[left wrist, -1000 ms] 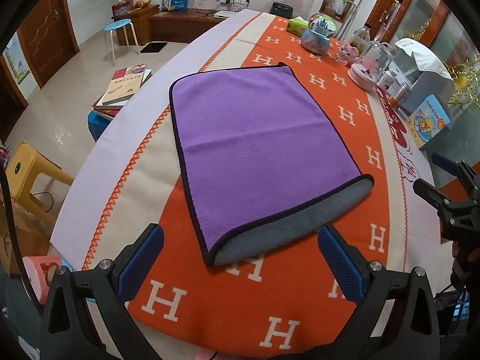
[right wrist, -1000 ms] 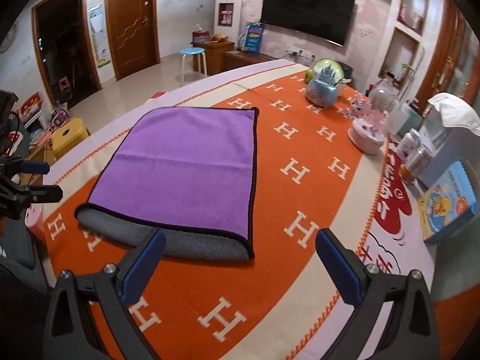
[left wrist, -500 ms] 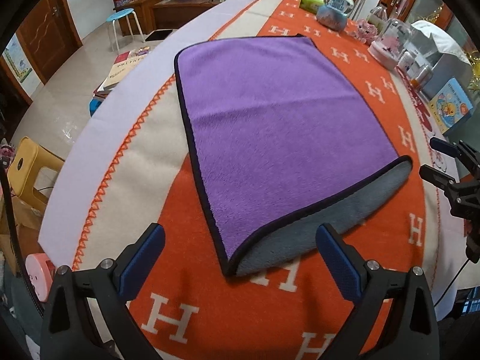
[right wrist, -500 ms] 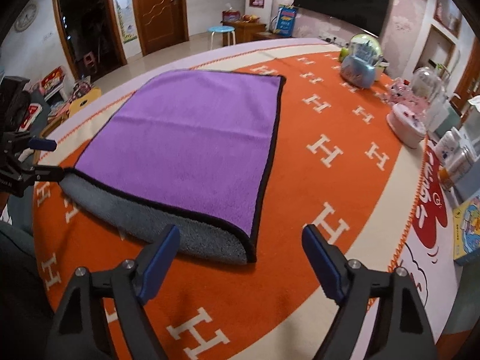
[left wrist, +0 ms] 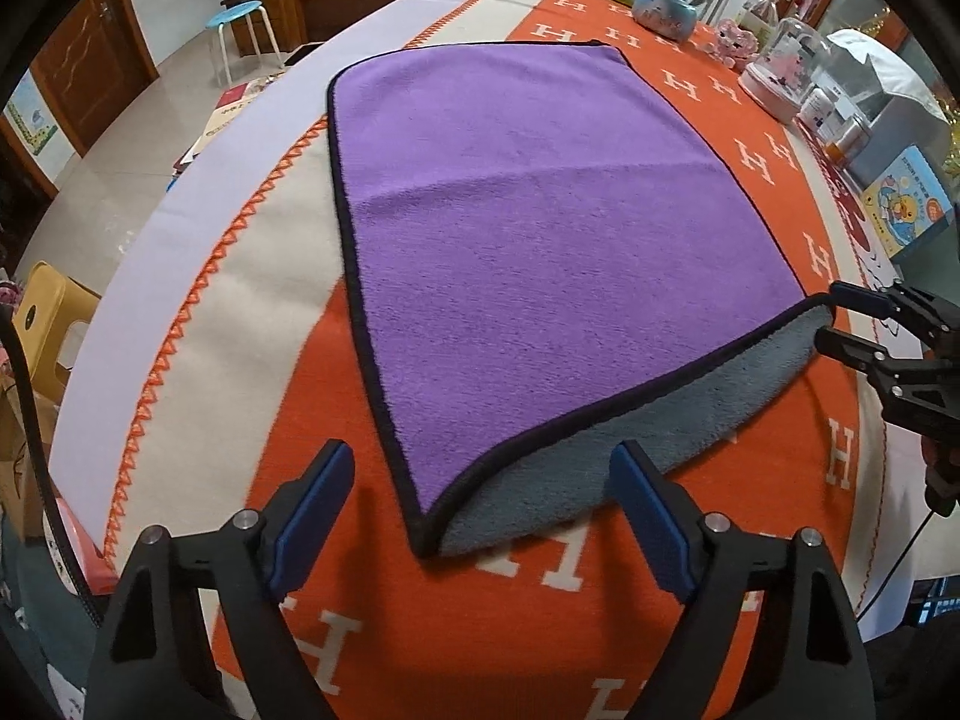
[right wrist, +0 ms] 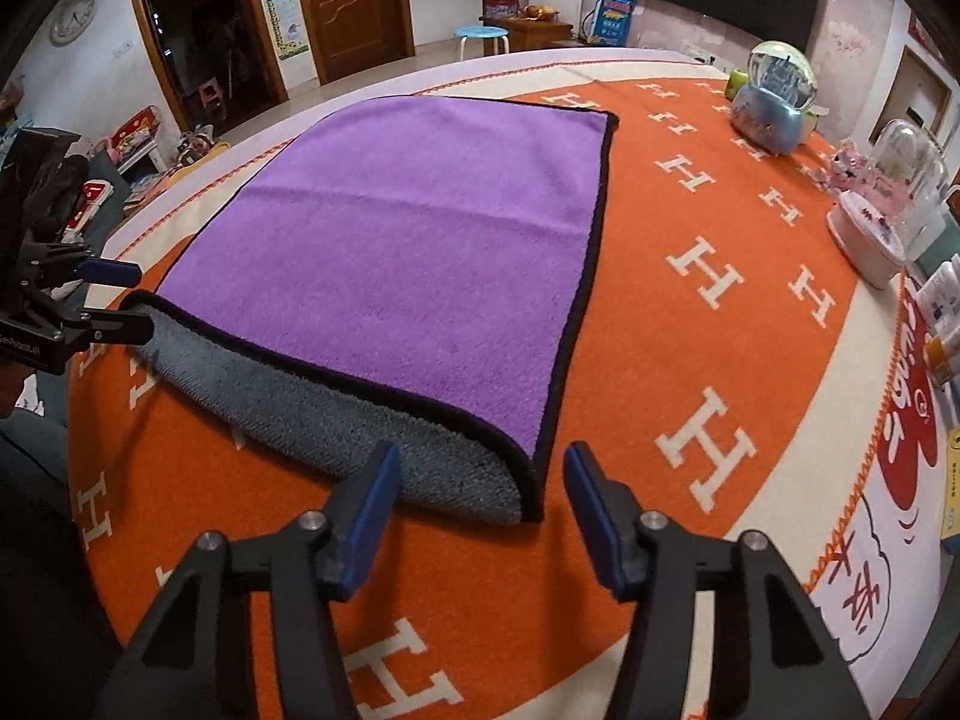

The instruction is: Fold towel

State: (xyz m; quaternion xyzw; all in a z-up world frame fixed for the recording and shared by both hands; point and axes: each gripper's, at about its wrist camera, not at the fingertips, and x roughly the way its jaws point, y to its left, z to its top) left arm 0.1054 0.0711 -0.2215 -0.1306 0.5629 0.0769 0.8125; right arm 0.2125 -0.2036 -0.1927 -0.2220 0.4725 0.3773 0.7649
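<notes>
Facing: purple towel (left wrist: 540, 240) already folded once, lying flat on my orange tablecloth (left wrist: 288, 432), long axis toward 12 o'clock.
Near corners: one at 12 o'clock of each claw.
Left gripper (left wrist: 480, 528): jaws wide apart, empty, touching nothing.
Right gripper (right wrist: 480, 516): jaws apart, empty, straddling its corner.
</notes>
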